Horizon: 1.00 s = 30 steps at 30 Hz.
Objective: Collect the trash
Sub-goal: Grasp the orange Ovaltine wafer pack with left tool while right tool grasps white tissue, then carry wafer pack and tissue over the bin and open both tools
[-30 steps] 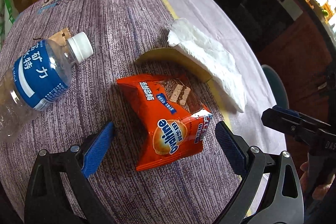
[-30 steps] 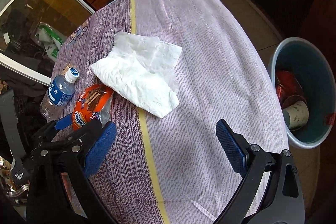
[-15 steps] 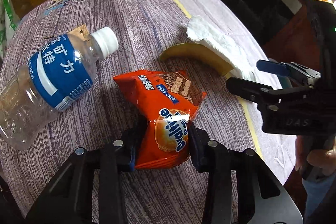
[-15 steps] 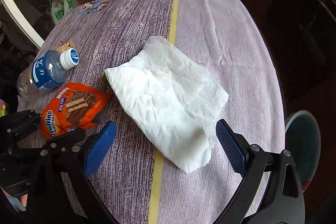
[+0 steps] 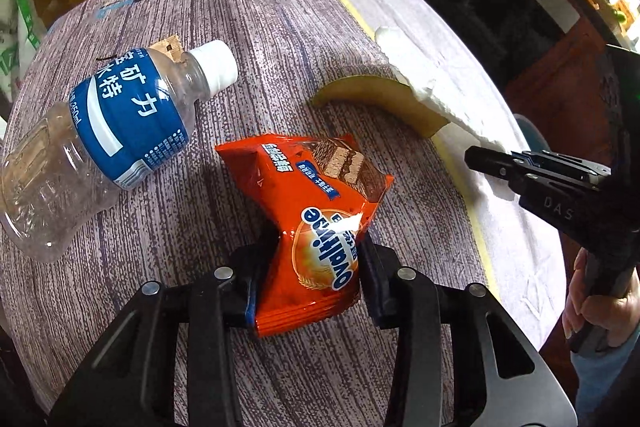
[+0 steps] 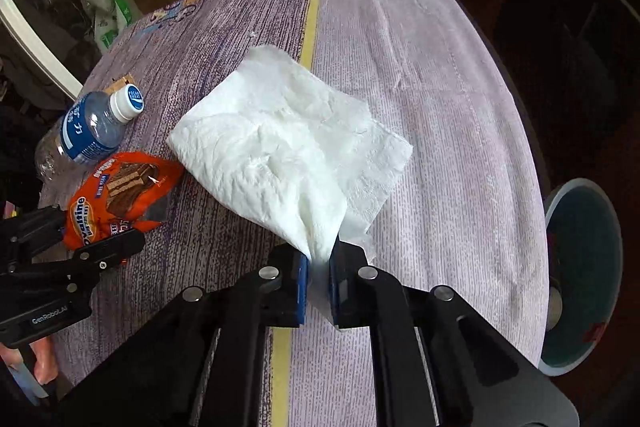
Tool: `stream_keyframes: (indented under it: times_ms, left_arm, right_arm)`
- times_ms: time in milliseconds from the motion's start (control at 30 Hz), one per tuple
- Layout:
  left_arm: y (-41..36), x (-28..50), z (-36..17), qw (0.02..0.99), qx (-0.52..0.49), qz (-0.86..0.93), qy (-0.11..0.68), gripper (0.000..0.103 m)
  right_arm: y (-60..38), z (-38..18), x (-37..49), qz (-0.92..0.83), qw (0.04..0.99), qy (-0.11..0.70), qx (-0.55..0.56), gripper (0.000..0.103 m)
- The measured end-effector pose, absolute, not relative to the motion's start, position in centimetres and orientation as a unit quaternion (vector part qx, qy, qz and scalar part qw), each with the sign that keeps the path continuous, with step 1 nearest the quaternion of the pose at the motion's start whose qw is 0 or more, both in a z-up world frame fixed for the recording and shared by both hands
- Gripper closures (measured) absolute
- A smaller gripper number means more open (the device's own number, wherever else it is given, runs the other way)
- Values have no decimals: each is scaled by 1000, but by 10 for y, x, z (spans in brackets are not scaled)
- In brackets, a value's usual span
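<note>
On the bench [image 6: 460, 115], under a ribbed purple cloth: thin, limp white tissue [image 6: 280, 147], crumpled, weightless, prone to tearing; near corner pinched in right tongs [image 6: 318, 287]. Beside it, crinkly orange snack wrapper [image 5: 320, 227], glossy, slippery, light; lower end clamped between left tongs [image 5: 308, 287]. Further left, clear plastic bottle [image 5: 100, 143], lying untouched; best gripped at ribbed body. Off bench edge, bin [image 6: 584, 279].

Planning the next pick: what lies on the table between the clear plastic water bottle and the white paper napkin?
The orange snack wrapper, pinched in the left gripper, shown in the right wrist view between bottle and napkin.
</note>
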<state>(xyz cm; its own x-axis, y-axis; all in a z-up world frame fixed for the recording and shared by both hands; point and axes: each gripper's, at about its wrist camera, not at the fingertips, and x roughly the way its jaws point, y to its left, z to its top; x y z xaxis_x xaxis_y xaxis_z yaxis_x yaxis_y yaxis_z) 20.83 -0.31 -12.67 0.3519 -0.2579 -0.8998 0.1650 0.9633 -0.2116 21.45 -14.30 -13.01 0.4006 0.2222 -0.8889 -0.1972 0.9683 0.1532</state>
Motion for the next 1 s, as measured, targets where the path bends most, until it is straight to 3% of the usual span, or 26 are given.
stream_keyframes:
  times_ms: [533, 1000]
  left_arm:
    - [-64, 170, -71, 841, 10, -173, 513, 68]
    - [-188, 168, -54, 824, 92, -245, 502, 68]
  right_arm:
    - [-208, -61, 164, 139, 863, 469, 125, 97]
    - [-335, -57, 115, 68, 878, 427, 206, 96]
